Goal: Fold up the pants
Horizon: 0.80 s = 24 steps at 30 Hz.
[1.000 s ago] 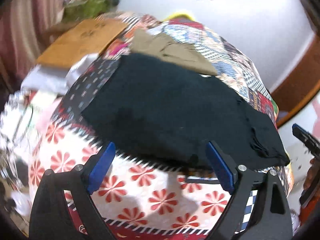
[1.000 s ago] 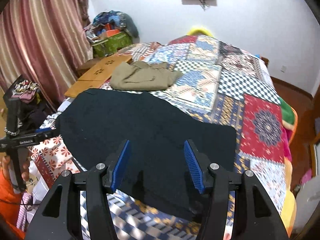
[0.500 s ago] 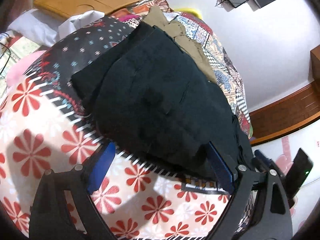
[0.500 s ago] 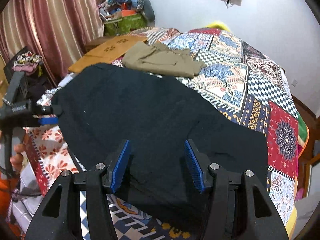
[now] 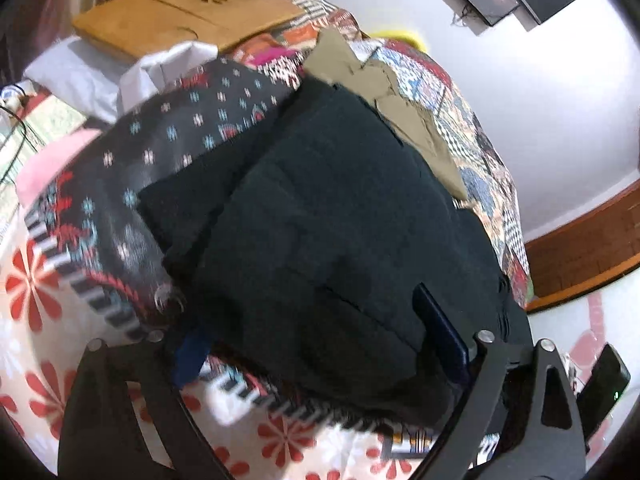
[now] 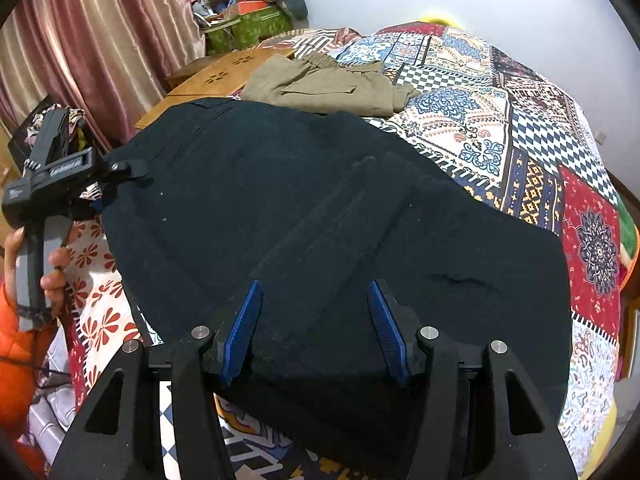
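Black pants lie spread across the patchwork bed, also seen in the left wrist view. My left gripper is open, its blue pads straddling the near edge of the pants at one end; it also shows at the left of the right wrist view, touching the cloth. My right gripper is open, its pads either side of a raised fold at the near edge of the other end.
Folded khaki pants lie beyond the black pair. A wooden lap table stands at the bed's left side by the curtain. The patchwork quilt extends far right. Clutter sits in the far corner.
Both grippers have moved closer to the black pants. The left pads now reach around the cloth edge, and the right pads sit over a fold.
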Tool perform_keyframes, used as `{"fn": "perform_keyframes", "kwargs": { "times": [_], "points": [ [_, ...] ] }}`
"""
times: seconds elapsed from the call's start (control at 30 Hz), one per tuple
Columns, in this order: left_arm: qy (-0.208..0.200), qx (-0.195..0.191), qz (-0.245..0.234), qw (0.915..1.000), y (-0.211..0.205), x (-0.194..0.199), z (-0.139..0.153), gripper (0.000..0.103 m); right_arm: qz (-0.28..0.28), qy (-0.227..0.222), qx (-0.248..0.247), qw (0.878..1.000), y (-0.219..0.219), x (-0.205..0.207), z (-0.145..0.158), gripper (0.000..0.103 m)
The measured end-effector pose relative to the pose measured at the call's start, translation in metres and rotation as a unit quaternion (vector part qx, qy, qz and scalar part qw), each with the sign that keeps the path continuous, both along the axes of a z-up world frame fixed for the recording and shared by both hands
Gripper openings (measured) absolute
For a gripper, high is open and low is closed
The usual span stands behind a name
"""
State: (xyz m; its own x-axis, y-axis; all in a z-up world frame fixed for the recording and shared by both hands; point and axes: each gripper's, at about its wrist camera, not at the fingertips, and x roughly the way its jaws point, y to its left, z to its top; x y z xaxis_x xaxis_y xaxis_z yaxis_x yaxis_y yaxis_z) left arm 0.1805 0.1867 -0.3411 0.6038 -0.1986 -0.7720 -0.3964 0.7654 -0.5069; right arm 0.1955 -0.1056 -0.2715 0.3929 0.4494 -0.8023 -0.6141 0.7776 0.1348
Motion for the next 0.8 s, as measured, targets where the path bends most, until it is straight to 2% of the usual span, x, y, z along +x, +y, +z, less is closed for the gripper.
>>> {"fn": "perform_keyframes", "kwargs": {
  "times": [0.13, 0.27, 0.37, 0.5, 0.63, 0.8],
  "points": [
    [-0.004, 0.02, 0.007, 0.9998, 0.006, 0.01, 0.0, 0.073, 0.001, 0.001, 0.002, 1.0, 0.0, 0.0, -0.001, 0.052],
    [0.007, 0.076, 0.002, 0.9971, -0.001, 0.017, 0.003, 0.053, 0.002, 0.003, 0.004, 1.0, -0.001, 0.002, -0.002, 0.052],
    [0.003, 0.099, -0.002, 0.9951, -0.002, 0.017, 0.007, 0.045, 0.003, 0.003, 0.001, 1.0, 0.0, 0.002, -0.002, 0.052],
    [-0.008, 0.118, -0.008, 0.993, -0.002, 0.011, 0.012, 0.037, 0.004, 0.002, -0.004, 1.0, 0.001, 0.002, -0.001, 0.052],
    [-0.015, 0.156, -0.017, 0.9875, -0.009, -0.008, 0.023, 0.031, 0.009, 0.003, -0.013, 1.0, 0.003, 0.003, 0.002, 0.052],
    [-0.025, 0.2, 0.0, 0.9795, -0.008, -0.038, 0.043, 0.029, 0.028, -0.025, -0.025, 0.999, 0.016, -0.002, 0.019, 0.052]
  ]
}}
